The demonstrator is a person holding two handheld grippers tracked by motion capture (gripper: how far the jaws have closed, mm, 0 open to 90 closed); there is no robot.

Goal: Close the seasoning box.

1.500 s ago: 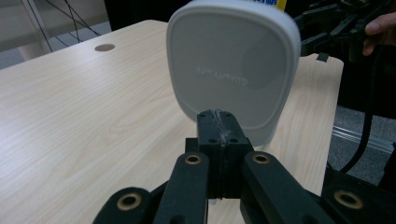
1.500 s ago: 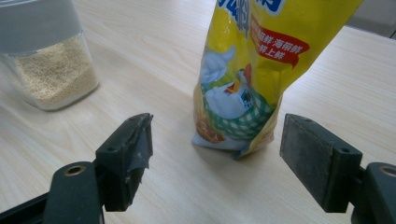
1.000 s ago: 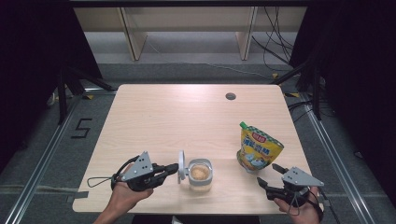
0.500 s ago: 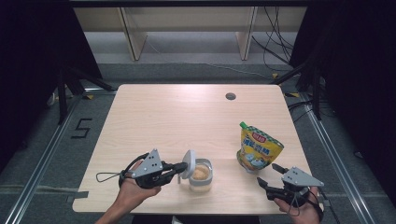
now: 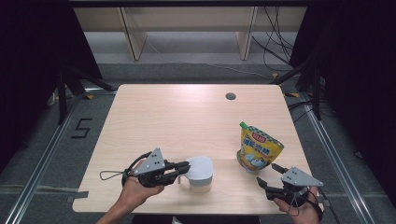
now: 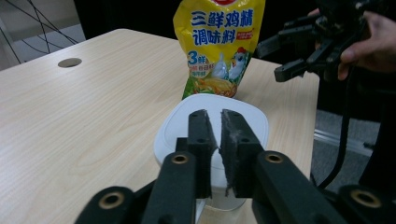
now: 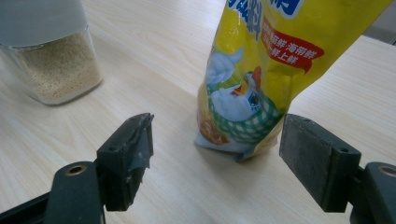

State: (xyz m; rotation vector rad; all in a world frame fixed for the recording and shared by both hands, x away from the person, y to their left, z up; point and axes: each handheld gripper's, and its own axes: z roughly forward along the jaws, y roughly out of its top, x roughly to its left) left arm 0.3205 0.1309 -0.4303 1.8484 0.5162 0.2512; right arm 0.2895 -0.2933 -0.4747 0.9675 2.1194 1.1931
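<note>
A clear container [image 5: 200, 173] of pale granules [image 7: 51, 60] stands near the table's front edge, its white lid [image 6: 243, 121] lying flat on top. My left gripper [image 5: 187, 167] reaches in from the left, its tips [image 6: 214, 114] over the lid's near edge. Its jaws have just been opening: a narrow gap shows, with nothing in it. A yellow seasoning pouch [image 5: 259, 149] [image 6: 217, 46] stands upright to the right. My right gripper [image 5: 266, 174] rests just in front of the pouch [image 7: 275, 70], jaws [image 7: 217, 128] wide open and clear of it.
The light wooden table [image 5: 187, 121] has a round cable hole [image 5: 230, 96] at its far right. Dark floor, rails and cables surround it, and wooden shelf legs [image 5: 133, 32] stand behind. The right gripper [image 6: 285, 53] shows beyond the pouch in the left gripper view.
The lid stood upright a second ago and now lies flat on the container. My left gripper has moved right, over the lid. The right gripper has not moved.
</note>
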